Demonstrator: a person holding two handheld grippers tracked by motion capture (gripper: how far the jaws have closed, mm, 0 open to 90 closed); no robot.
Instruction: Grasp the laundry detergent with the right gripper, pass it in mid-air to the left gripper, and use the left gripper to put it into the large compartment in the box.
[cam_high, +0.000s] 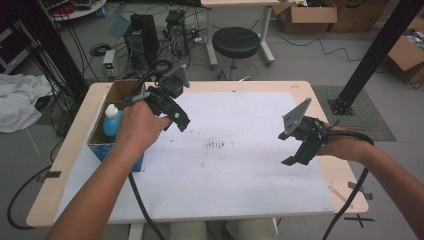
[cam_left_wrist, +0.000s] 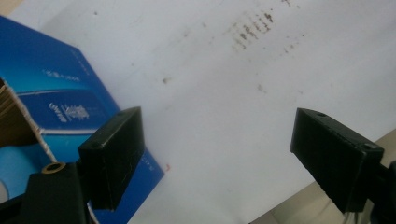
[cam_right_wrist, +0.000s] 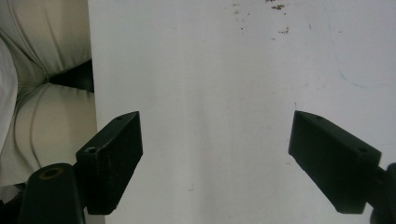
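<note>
So both grippers are empty right now. The left gripper (cam_high: 176, 116) is hanging just beside the blue cardboard box (cam_high: 114, 146) at the left edge of the bench, jaws spread wide with nothing between them. The right gripper (cam_high: 299, 150) is over near the right edge, also released, just white sheet (cam_right_wrist: 210, 93) under it in its own view.

The thing it seems to be going for is the blue bottle (cam_high: 112, 120) with a white cap, standing upright inside the box. In the left gripper view you can see the box's printed blue side (cam_left_wrist: 60, 100) right next to the left jaw and a bit of the bottle (cam_left_wrist: 16, 163) down in the corner.

My read: this is the reach step, nothing grabbed yet. Next move would need the left gripper to swing back over the open top of the box and drop down around the bottle without clipping the cardboard wall.

Count: one box, one bottle, one white sheet, two grippers
</note>
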